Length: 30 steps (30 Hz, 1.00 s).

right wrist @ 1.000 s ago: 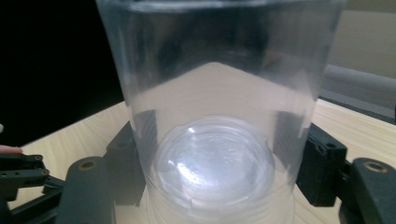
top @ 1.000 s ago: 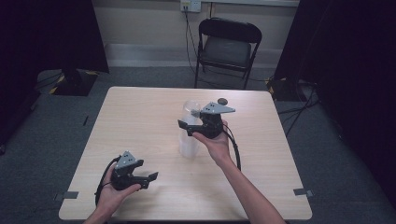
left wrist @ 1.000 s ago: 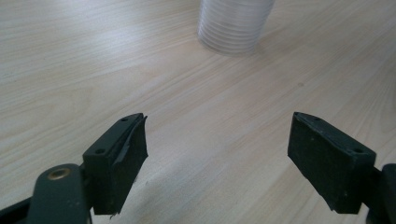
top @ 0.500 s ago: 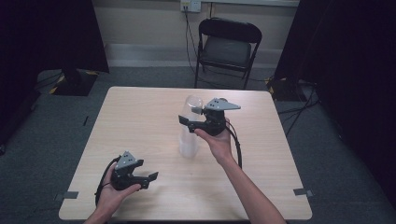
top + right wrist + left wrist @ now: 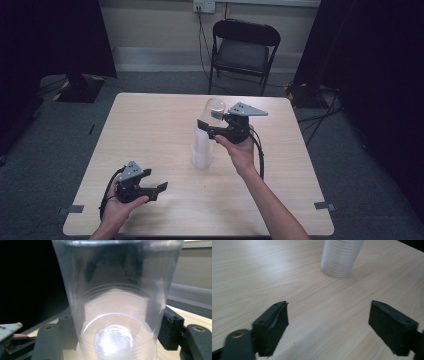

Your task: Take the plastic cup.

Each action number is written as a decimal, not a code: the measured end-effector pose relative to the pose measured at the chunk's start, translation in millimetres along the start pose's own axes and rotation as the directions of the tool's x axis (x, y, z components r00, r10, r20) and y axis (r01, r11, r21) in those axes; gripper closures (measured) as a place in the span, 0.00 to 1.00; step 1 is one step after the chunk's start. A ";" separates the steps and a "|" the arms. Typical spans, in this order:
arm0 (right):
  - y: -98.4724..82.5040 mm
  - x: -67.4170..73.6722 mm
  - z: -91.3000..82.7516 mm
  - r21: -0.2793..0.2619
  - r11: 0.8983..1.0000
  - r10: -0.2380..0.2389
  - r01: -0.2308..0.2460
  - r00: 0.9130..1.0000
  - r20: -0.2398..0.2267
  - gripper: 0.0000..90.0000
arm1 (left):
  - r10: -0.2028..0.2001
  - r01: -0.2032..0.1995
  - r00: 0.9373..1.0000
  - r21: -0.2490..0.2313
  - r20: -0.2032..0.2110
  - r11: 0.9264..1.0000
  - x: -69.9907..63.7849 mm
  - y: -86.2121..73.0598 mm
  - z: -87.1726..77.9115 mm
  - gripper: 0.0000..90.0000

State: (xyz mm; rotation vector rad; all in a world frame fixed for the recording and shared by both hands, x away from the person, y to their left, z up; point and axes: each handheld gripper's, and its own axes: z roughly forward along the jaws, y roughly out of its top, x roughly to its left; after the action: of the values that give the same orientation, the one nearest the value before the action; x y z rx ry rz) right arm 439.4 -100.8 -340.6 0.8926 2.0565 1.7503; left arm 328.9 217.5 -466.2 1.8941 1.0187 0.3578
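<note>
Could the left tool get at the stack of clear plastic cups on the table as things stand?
Probably yes: the left tool is open and faces the stack of clear plastic cups, with bare wooden table between them.

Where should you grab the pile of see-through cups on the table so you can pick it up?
Grab the stack of cups around its side wall, about halfway up, coming in level from the side. It stands upright and round on the table, so two flat jaws can squeeze opposite sides. Squeeze gently, since thin plastic probably bends. The left hand-held gripper is open and already faces it.
</note>
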 end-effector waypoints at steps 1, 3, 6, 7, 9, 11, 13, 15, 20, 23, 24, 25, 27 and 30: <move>0.1 -1.0 -2.9 -0.002 1.000 0.012 -0.012 1.000 0.002 0.36 | -0.005 0.005 1.000 -0.002 -0.003 1.000 0.2 0.3 0.0 0.18; 0.6 -2.6 -7.3 -0.010 1.000 0.019 -0.019 1.000 0.004 0.36 | -0.003 0.003 1.000 -0.007 -0.003 1.000 0.4 0.6 0.0 0.18; 1.5 -4.1 -13.9 -0.024 0.999 0.034 -0.034 0.999 0.001 0.36 | 0.010 -0.010 1.000 -0.009 -0.002 1.000 -0.2 1.7 -0.4 0.17; 1.8 -4.5 -16.2 -0.025 0.999 0.039 -0.039 0.999 0.000 0.36 | 0.010 -0.010 1.000 -0.009 -0.003 1.000 -0.9 2.1 -0.4 0.17; 2.1 -5.4 -20.3 -0.023 0.999 0.041 -0.041 0.999 0.001 0.36 | 0.017 -0.017 1.000 -0.006 0.003 1.000 -2.9 2.9 -0.2 0.17; 1.6 -7.1 -24.3 -0.020 0.999 0.049 -0.049 0.999 0.004 0.36 | 0.012 -0.012 1.000 -0.015 0.004 1.000 -4.8 3.7 0.5 0.17; 0.0 -9.7 -28.5 -0.017 0.998 0.061 -0.061 0.998 0.004 0.36 | 0.021 -0.021 1.000 -0.020 0.005 1.000 -7.2 4.5 1.6 0.18; -2.5 -11.8 -32.8 -0.013 0.998 0.065 -0.065 0.998 0.011 0.36 | 0.032 -0.032 0.999 -0.043 0.013 0.999 -9.0 5.8 2.2 0.21; -11.2 -17.8 -42.9 0.005 0.995 0.098 -0.099 0.995 0.015 0.36 | 0.037 -0.034 0.999 -0.085 0.032 0.996 -13.7 11.6 3.4 0.25; -17.1 -21.3 -48.5 0.009 0.994 0.112 -0.112 0.994 0.017 0.36 | 0.053 -0.048 0.997 -0.099 0.052 0.994 -16.3 14.9 5.2 0.29; -18.6 -22.2 -49.7 0.010 0.993 0.116 -0.116 0.993 0.017 0.36 | 0.062 -0.056 0.996 -0.102 0.057 0.993 -17.4 15.9 5.9 0.29; -20.8 -23.3 -51.6 0.012 0.992 0.126 -0.126 0.992 0.016 0.37 | 0.071 -0.065 0.996 -0.099 0.058 0.993 -17.7 16.5 6.3 0.29; -23.9 -24.9 -54.5 0.012 0.990 0.140 -0.140 0.990 0.010 0.37 | 0.071 -0.064 0.995 -0.104 0.068 0.993 -19.1 18.3 7.3 0.30; -29.9 -27.3 -58.8 0.020 0.986 0.163 -0.163 0.986 0.021 0.37 | 0.058 -0.043 0.994 -0.142 0.098 0.989 -21.3 22.2 8.9 0.30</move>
State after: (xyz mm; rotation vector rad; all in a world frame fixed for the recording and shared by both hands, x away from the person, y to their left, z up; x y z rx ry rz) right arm 417.7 -165.5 -361.3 1.1089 2.0452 1.7950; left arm 332.5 190.7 -449.0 1.7955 0.8572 0.3489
